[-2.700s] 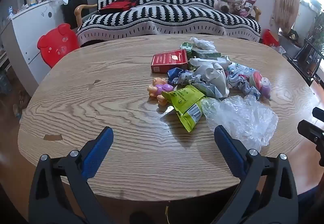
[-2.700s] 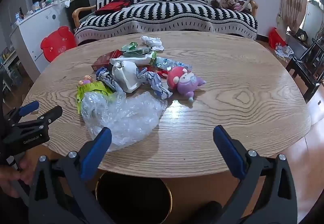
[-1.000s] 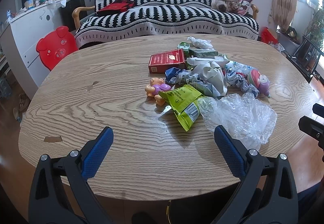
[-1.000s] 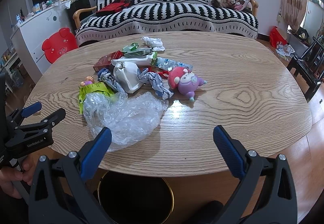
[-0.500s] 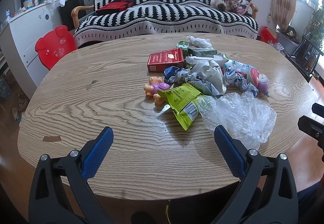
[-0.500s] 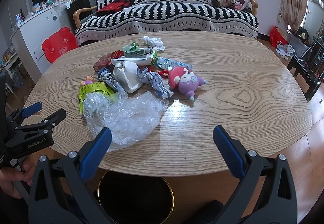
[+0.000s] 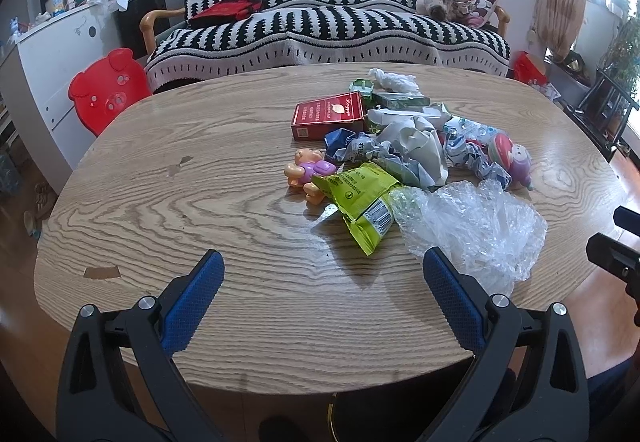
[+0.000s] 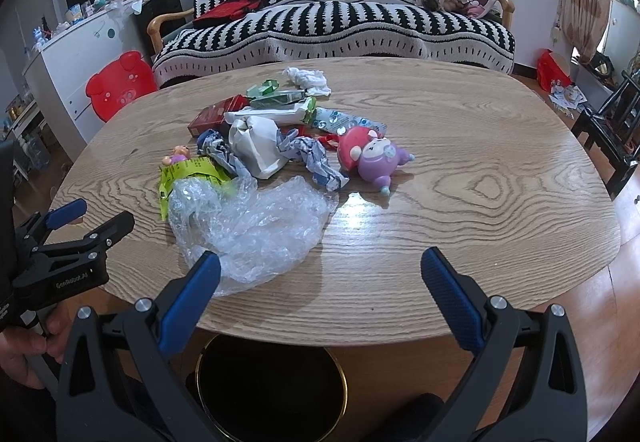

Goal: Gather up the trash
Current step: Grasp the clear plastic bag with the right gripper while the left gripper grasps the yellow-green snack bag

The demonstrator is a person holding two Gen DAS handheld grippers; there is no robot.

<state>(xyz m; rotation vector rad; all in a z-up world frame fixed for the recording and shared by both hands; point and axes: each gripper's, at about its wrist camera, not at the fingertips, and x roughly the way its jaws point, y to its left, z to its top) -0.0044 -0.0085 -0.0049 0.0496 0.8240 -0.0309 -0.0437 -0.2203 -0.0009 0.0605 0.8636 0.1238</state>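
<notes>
A pile of trash lies on the oval wooden table [image 7: 200, 202]: clear crumpled plastic [image 7: 472, 226] [image 8: 256, 226], a green snack wrapper [image 7: 360, 198], crumpled paper [image 7: 416, 150] [image 8: 256, 142], a red box [image 7: 328, 114], a white tissue wad [image 8: 308, 78]. My left gripper [image 7: 320, 282] is open and empty over the near table edge. My right gripper [image 8: 320, 282] is open and empty, its left finger at the clear plastic's near edge. A black bin with a gold rim [image 8: 272, 386] stands under the table edge.
Toys lie among the trash: a small orange and purple bear [image 7: 306, 172] and a pink and purple plush [image 8: 372, 158]. A striped sofa [image 7: 320, 18] stands behind the table, a red pig chair [image 7: 106, 90] at left, dark chairs [image 8: 612, 122] at right.
Both grippers have stayed open and nearly still. The left view has drifted only slightly.
</notes>
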